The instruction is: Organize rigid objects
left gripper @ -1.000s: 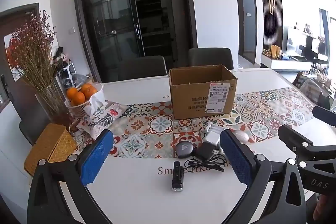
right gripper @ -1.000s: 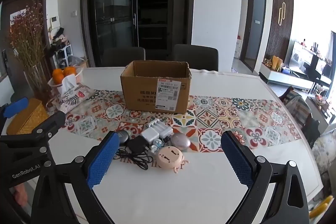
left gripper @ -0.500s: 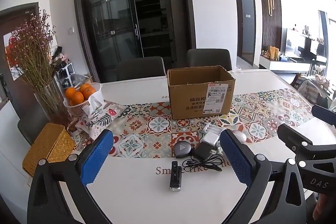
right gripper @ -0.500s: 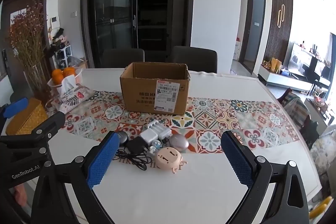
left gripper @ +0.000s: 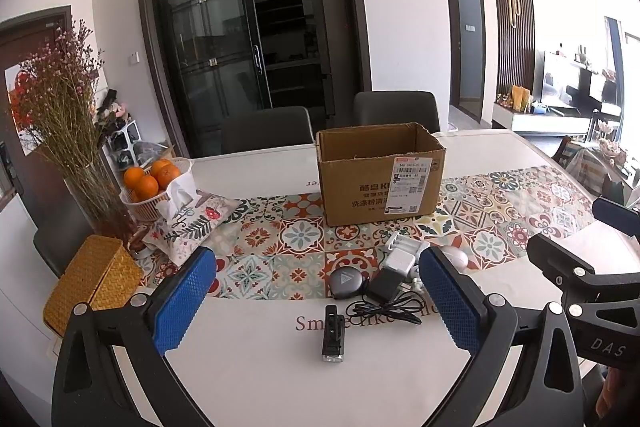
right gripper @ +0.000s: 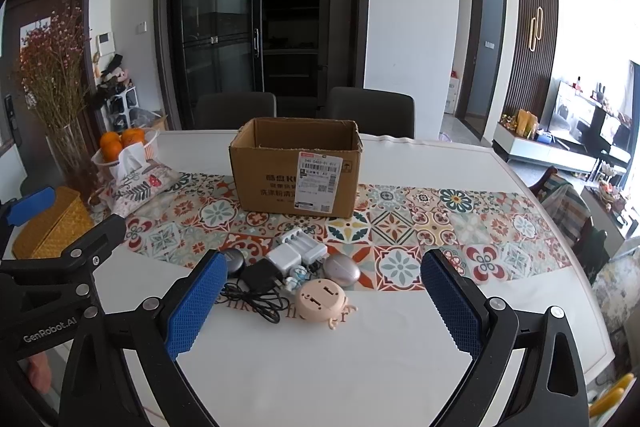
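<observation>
Change since the earlier frames: slight. Both views sit a little higher and farther back than a second ago, so the items lie somewhat lower in frame. No item has shifted. Judgement: the task has not started, and the grippers are only settling into a start pose.

Left gripper [left gripper: 318, 303]: jaws wide apart, holding nothing, above the near white part of the table [left gripper: 256, 383]. Right gripper [right gripper: 324, 303]: likewise spread and empty.

Task items: a loose cluster at the near edge of the patterned runner [left gripper: 280, 239], in front of the open box [left gripper: 380, 173], which stands on the runner beyond them. A black clip [left gripper: 333, 334] lies alone on the white cloth, nearest the left gripper. Behind it lie a round dark case [left gripper: 346, 283], a black adapter [left gripper: 386, 285] with its cord [left gripper: 388, 309] coiled in front, a white charger [right gripper: 306, 243] and a white plug [right gripper: 283, 258]. A grey oval case [right gripper: 341, 268] and a pink round toy [right gripper: 322, 299] lie to the right.

Hidden or unclear:
- The box interior is visible only at its far wall; contents, if any, cannot be told.
- In the left view the right pad covers part of the grey case and the whole pink toy.
- A small blue-and-white thing [right gripper: 298, 273] between adapter and toy is too small to identify.
- Printed words on the cloth are partly covered by the cord and clip.
- Whether the cord is attached to the adapter cannot be confirmed.
</observation>
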`<state>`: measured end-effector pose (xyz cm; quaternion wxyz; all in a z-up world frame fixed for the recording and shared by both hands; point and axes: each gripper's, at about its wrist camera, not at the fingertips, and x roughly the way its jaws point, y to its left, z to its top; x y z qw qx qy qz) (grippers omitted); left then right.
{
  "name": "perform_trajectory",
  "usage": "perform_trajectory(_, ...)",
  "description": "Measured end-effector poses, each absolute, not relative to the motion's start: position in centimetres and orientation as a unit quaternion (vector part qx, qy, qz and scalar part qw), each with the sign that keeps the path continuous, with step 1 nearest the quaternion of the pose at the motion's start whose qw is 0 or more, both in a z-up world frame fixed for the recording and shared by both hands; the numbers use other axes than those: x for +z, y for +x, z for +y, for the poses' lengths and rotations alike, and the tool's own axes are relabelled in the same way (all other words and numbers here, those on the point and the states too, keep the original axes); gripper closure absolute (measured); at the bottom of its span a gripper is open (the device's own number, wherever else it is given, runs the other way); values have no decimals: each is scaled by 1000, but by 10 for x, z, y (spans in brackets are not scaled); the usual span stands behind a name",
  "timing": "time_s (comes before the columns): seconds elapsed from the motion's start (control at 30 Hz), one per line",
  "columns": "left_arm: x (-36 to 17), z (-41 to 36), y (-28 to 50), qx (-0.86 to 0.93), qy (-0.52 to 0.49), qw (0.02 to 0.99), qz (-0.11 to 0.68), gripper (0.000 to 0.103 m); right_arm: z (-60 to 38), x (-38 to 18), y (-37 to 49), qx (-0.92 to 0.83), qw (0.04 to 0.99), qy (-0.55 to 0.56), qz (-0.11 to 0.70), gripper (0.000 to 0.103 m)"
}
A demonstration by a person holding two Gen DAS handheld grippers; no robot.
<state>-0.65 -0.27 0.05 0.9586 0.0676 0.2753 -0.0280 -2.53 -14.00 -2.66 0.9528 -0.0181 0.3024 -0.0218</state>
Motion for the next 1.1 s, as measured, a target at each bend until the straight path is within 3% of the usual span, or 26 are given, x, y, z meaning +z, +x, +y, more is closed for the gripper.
perform_trajectory(1.1, 1, -6, -3, -31, 69, 957, 279, 0, -140, -27, -25, -22, 953, -18, 303, 5)
